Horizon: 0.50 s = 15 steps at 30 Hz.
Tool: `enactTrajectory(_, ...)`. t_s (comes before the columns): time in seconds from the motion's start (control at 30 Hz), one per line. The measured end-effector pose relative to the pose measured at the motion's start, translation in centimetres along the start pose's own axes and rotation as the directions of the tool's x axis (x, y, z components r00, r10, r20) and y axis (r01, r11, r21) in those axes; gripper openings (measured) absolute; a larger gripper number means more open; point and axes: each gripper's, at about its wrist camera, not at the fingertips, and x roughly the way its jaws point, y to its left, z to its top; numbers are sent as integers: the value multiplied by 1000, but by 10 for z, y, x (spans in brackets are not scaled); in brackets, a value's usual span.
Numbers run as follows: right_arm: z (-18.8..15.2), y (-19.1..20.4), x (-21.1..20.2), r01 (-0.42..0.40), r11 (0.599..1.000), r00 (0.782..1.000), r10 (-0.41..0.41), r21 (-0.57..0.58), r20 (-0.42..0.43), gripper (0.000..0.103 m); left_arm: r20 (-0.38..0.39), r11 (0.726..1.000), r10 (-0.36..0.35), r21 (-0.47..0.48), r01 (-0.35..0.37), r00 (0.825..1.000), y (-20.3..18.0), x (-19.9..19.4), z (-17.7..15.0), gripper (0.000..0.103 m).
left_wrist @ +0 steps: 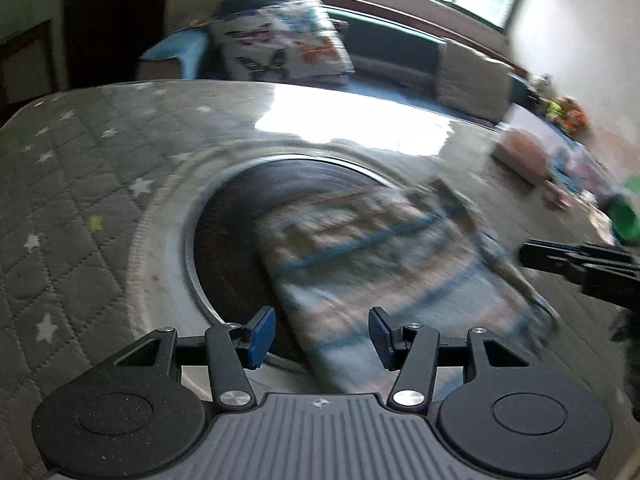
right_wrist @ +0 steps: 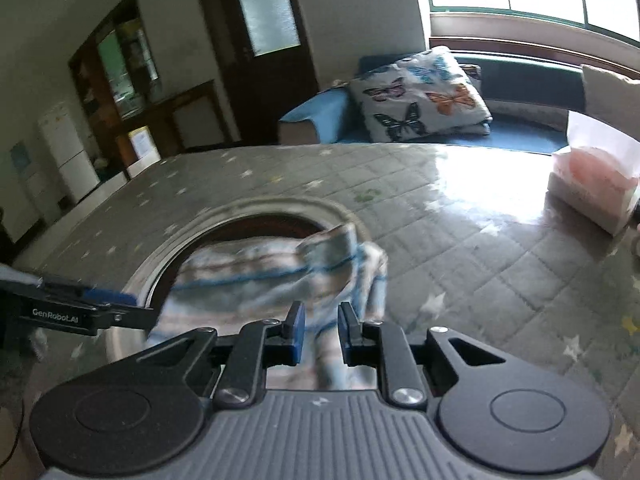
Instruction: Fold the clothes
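Spread left gripper [left_wrist: 322,336] straddles a blue-striped pale cloth [left_wrist: 384,256] at six o'clock; narrower right gripper [right_wrist: 321,330] frames its bunched corner, apparently unpinched, likely before folding.

Pale woven cloth with blue and tan stripes [left_wrist: 384,264] [right_wrist: 280,276], blurred, lies partly folded. It extends ahead of and between the fingers in both views. One corner is bunched upward, ahead of the right wrist view's fingers.

A soft woven cloth garment [right_wrist: 280,276] with blue stripes lies on a quilted, stitched table cover [right_wrist: 460,248] under a glossy clear film. The grippers' matt black plastic links carry shiny metal screws, blue pads [left_wrist: 262,336] and a ribbed grey body.
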Motion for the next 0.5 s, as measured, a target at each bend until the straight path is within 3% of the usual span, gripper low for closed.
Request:
enactTrajectory(0.27,-31,6,-16,-21,1000,999,21,3,-27,17,-37,983,-96,151,100,995,-36,-5,-37,53)
enactTrajectory(0.5,-53,-2,-19,-8,999,999,10,44,-48,16,-41,971,-83,223,90,996,-41,-7,-56,53)
